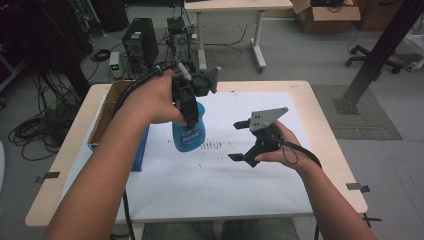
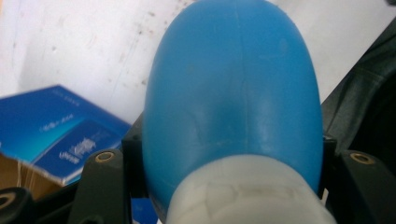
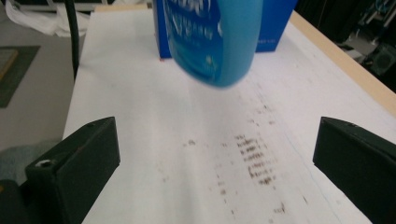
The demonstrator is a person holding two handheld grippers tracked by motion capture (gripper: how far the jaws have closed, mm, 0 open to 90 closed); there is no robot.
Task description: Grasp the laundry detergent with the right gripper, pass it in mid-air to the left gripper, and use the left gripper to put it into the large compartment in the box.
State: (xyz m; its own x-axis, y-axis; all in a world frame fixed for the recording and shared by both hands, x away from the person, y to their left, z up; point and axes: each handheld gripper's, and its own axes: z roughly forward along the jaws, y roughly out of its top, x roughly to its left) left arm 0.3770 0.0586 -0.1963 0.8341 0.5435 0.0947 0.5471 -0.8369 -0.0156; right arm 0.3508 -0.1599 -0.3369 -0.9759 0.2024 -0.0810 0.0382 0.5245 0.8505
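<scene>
A blue plastic bottle (image 1: 189, 132) with a white label hangs above the white sheet (image 1: 210, 180), lifted off the table. My left gripper (image 1: 189, 112) is shut on its upper part, near the pale neck (image 2: 247, 196); in the left gripper view the bottle's blue body (image 2: 233, 93) sits between the two black jaws. My right gripper (image 1: 241, 141) is open, to the right of the bottle and apart from it, its jaws pointing left. In the right gripper view the bottle (image 3: 215, 42) floats ahead, above the sheet, with nothing between the jaws.
A blue cardboard box (image 1: 107, 117), open at the top, stands at the table's left side, behind the left forearm. Brown stains (image 1: 212, 146) mark the white sheet under the bottle. The wooden table edge (image 1: 330, 145) runs at the right. Floor cables and computers lie beyond the table.
</scene>
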